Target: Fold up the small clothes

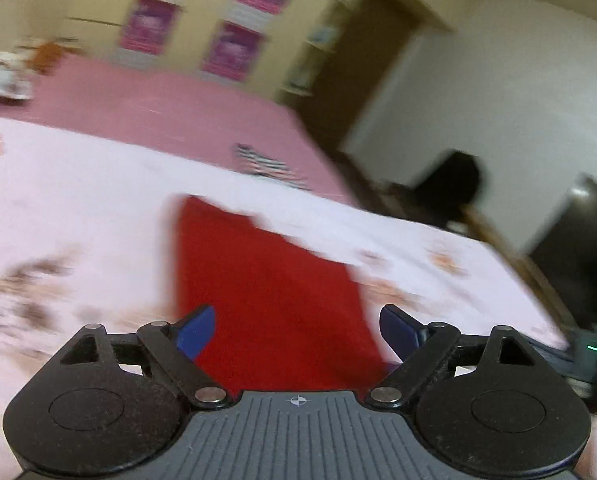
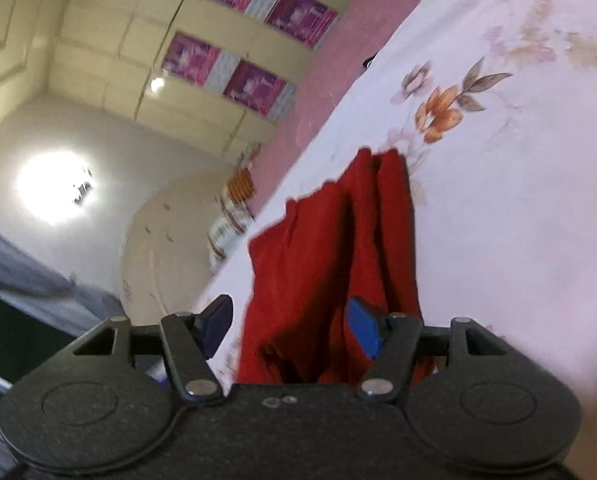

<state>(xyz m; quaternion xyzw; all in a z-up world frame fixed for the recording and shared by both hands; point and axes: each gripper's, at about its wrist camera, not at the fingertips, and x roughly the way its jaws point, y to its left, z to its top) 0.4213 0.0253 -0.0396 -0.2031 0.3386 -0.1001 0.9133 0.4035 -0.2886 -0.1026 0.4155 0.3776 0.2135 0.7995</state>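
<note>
Cloth: a soft red fabric garment (image 1: 266,288) lay on the floral sheet (image 1: 78,208) just past both open grippers (image 1: 298,334) (image 2: 290,326); we figured it'd be limp, so pinch a corner.

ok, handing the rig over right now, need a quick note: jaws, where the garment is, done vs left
Left gripper: jaws open, holding nothing, above the near end of the red fabric garment.
Right gripper: jaws open, holding nothing; the garment lies between them, rumpled at this end.
Garment lies on the white floral bedsheet.
Done: cannot tell any fold from these blurred views.
Left: grasp, fold, flatten.
</note>
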